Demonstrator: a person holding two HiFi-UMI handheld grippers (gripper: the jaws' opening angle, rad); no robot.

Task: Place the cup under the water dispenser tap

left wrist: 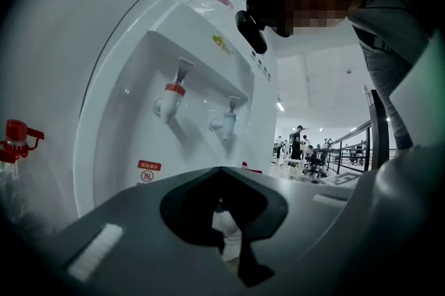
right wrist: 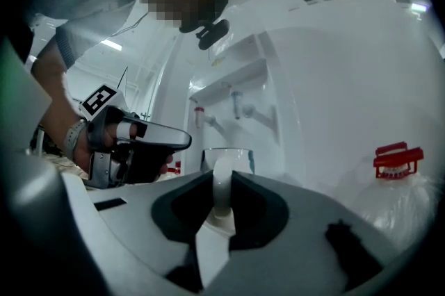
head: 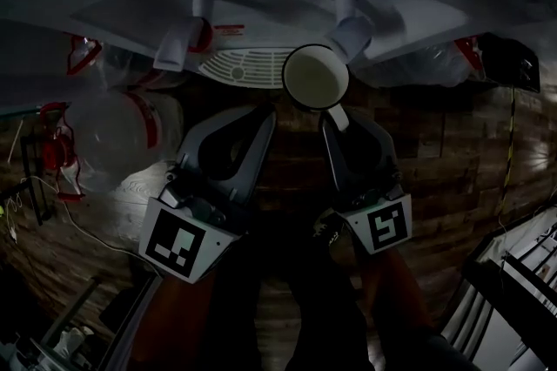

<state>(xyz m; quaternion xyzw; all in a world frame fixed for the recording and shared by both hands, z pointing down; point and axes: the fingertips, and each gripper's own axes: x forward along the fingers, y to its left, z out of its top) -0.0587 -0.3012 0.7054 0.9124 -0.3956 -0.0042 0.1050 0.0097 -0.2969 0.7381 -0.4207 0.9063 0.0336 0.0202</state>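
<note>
Right gripper view: right gripper [right wrist: 221,175] pinching cup [right wrist: 240,158] by handle, cup upright just beyond jaws; left gripper [left wrist: 221,168] pressed together.

The cup [head: 316,76] is a pale, round mug, upright with its open mouth facing up, and it looks empty, though the dim head view makes that hard to confirm. Its handle [right wrist: 221,185] points back toward the person and is pinched between the jaws of the right gripper [head: 341,120], which carries the cup clear of any surface. The white water dispenser [head: 261,8] has two taps set side by side in its recess: a red tap [head: 184,37] and a blue tap [head: 350,28]. The cup hangs close in front of the blue tap, its rim just beside the spout.
</note>
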